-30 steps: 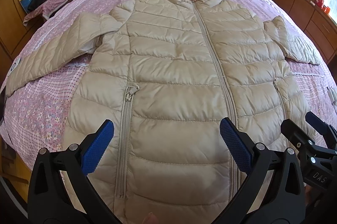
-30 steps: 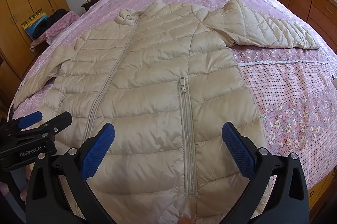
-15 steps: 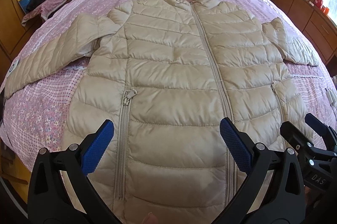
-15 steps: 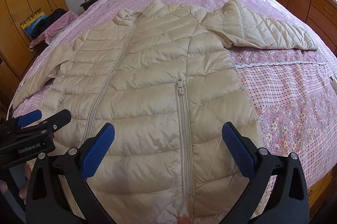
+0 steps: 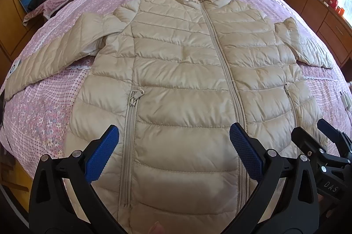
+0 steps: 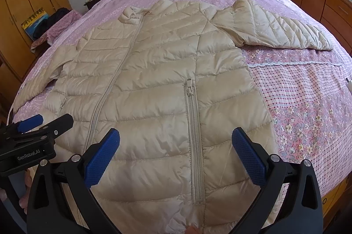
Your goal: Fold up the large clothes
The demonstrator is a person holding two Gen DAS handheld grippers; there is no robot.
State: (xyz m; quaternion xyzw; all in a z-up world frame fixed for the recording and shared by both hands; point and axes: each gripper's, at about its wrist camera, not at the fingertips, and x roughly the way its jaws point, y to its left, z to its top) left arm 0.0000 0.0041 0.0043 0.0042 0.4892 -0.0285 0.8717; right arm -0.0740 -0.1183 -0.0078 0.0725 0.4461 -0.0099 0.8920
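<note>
Pink floral bed (image 5: 44, 119), beige quilted jacket (image 5: 182, 84) flat, zipped, sleeves spread

My left tool (image 5: 173, 150) hangs over the hem end of a beige quilted puffer jacket (image 5: 182, 71), its two blue-padded fingers (image 5: 102, 153) spread wide apart with nothing between them but the fabric below. The jacket lies flat and face up on a bed with a pink floral bedspread (image 5: 41, 115), its front zipped to the collar and both sleeves stretched out to the sides. A zipped pocket (image 5: 131, 137) runs down between my fingers. My right tool (image 5: 319, 141) shows at the lower right edge, just above the jacket's side.
</note>
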